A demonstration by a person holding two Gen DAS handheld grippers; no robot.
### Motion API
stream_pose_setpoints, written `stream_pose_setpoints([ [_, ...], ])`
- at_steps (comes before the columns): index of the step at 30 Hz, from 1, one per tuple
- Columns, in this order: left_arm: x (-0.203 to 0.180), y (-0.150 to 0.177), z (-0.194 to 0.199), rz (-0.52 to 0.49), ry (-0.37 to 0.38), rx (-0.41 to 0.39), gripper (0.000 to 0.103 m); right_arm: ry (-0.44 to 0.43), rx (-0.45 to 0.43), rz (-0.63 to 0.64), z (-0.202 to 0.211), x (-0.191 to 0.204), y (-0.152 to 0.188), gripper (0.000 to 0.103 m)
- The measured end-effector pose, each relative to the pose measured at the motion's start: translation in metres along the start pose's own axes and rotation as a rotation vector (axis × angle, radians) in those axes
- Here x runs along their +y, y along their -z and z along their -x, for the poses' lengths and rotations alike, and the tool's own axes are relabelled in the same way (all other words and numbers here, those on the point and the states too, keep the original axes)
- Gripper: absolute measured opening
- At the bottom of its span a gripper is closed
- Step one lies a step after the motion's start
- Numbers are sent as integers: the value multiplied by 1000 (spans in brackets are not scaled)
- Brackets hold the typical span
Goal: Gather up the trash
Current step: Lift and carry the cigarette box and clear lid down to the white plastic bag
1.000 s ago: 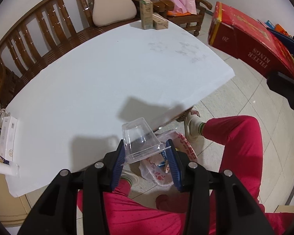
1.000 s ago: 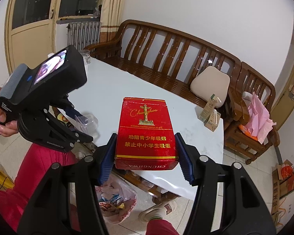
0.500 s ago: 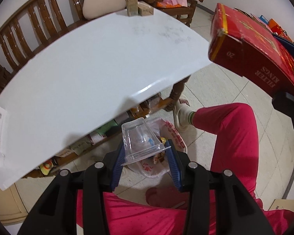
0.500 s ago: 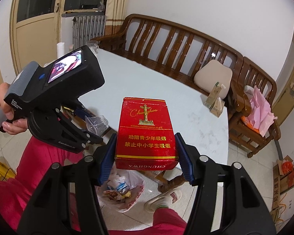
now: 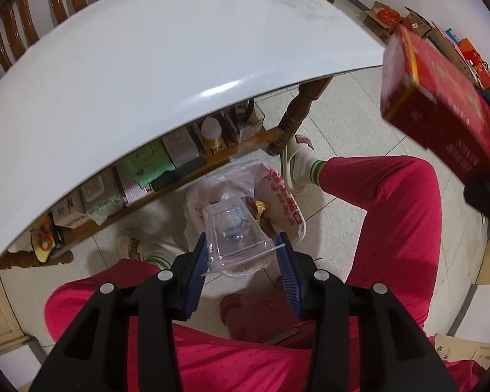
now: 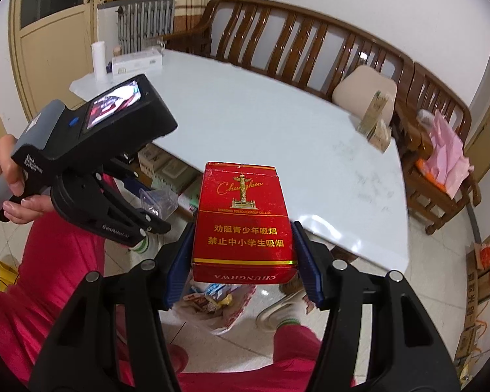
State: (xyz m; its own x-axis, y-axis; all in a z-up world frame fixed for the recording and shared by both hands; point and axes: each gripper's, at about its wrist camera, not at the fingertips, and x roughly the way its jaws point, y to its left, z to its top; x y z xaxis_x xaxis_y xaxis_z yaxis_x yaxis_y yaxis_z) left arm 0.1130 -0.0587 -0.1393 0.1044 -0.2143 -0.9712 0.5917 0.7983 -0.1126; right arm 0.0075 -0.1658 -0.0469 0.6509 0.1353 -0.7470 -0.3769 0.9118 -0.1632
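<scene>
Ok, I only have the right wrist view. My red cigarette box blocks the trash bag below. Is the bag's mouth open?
Observer: Yes. In the left wrist view the plastic bag gapes open on the floor, wrappers inside.
Operator: Where is the clear cup relative to it?
Observer: The clear plastic cup, clamped in the left gripper, hangs directly over the bag's mouth.
Operator: Anything under the table near the bag?
Observer: A low shelf just behind the bag, crowded with boxes and a jar.
</scene>
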Motion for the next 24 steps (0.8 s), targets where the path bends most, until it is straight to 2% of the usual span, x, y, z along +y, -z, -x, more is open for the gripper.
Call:
stream_pose_setpoints([
  [24,24,-3,-137,124,79,192,41,-44,234,-76,-131,17,84,57],
])
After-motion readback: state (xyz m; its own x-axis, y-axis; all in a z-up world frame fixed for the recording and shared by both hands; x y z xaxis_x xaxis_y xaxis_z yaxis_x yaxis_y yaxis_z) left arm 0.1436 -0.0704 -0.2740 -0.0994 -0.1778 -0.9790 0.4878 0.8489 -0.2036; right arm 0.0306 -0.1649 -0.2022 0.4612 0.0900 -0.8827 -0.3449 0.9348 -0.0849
